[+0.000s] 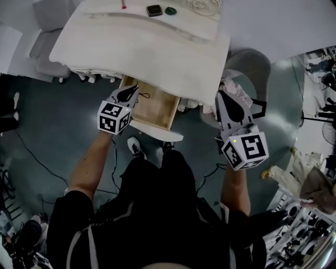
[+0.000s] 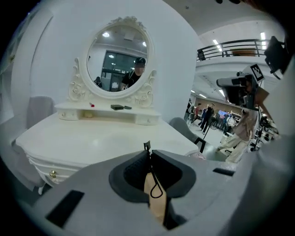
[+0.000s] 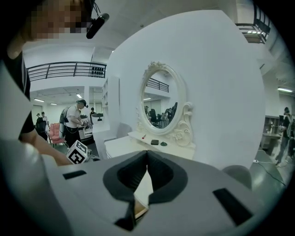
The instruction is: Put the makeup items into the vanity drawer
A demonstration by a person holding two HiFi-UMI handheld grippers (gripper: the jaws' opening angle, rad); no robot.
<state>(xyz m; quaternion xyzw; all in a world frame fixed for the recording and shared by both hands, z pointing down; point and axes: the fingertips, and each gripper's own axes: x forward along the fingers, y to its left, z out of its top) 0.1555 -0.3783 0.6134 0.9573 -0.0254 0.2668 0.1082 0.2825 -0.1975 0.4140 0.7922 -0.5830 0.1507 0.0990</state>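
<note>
The drawer (image 1: 155, 107) stands pulled out from the front edge of the counter (image 1: 142, 47), and the left claw (image 1: 131, 93) hangs over its left end. Its jaws are narrow, the tips almost meeting on a thin black cord (image 2: 156, 189) that loops down between them. What the cord belongs to is not clear from any view. The right claw (image 1: 223, 97) is off the counter's right front corner, closed tip to tip with nothing in it.

The step in hand looks like dropping that cord into the drawer. To do it well:
- Lower the left claw inside the drawer walls before opening it, since a limp loop can catch on a ribbed pad and swing out over the rim.
- Keep the right claw clear of the drawer front so the drawer is not nudged shut.

The other makeup items sit along the raised shelf at the counter's back edge:
- a flat, square, black compact (image 1: 154, 10)
- a small, round, dark green lid (image 1: 170, 10)
- a slim red stick (image 1: 124, 5)
- a clear glassy piece (image 1: 202, 6)

Flat, smooth pieces like the compact are likely to need an edge grip. The counter is glossy white with a curved front. The drawer is pale bare wood inside, behind a white face.
</note>
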